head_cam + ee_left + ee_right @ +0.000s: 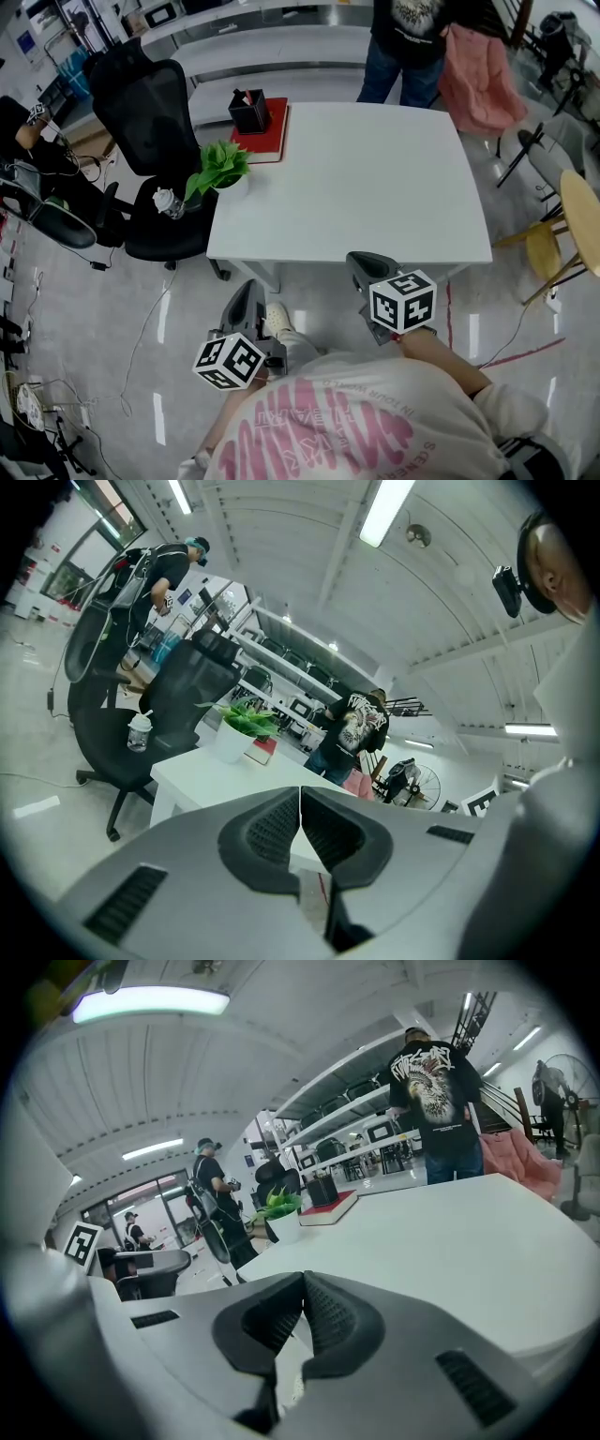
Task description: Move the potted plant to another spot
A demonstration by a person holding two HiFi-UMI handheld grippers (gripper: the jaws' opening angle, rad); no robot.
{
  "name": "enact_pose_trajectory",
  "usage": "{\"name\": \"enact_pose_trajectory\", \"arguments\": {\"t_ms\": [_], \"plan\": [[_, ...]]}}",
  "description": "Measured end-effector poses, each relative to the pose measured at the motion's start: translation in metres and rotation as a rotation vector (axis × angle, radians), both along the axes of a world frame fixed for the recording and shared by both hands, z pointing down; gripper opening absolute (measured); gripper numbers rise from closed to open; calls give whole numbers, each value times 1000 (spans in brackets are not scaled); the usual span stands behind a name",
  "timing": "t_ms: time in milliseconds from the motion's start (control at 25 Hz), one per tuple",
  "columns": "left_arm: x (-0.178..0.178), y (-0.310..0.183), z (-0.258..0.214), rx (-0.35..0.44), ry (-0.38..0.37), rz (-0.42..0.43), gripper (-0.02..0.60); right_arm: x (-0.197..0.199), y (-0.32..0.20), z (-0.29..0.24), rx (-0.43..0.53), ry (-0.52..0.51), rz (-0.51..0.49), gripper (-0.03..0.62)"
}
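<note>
The potted plant (223, 169), green leaves in a small white pot, stands at the left edge of the white table (375, 187). It also shows far off in the left gripper view as the plant (246, 722) and in the right gripper view as the plant (281, 1206). My left gripper (242, 292) hovers below the table's near edge, off its left corner, jaws shut and empty. My right gripper (361, 262) hangs at the near edge, also shut with nothing in it. The shut tips of the left gripper (300, 794) and of the right gripper (303, 1283) point toward the table.
A red book (265, 131) with a black pen holder (249, 111) lies behind the plant. A black office chair (150, 122) with a cup (168, 202) on its seat stands left of the table. A person (412, 37) stands at the far side, wooden stools (562, 234) to the right.
</note>
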State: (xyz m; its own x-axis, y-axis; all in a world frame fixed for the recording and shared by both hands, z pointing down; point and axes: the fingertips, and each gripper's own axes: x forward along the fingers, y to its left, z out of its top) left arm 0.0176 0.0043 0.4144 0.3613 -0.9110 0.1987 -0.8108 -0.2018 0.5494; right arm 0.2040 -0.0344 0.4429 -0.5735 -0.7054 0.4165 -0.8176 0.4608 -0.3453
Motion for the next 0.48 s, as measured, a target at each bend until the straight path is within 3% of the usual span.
{"name": "enact_pose_trajectory", "arguments": {"t_ms": [480], "plan": [[-3, 7, -1, 2, 4, -7, 25, -2, 6, -1, 1, 9, -8, 14]]}}
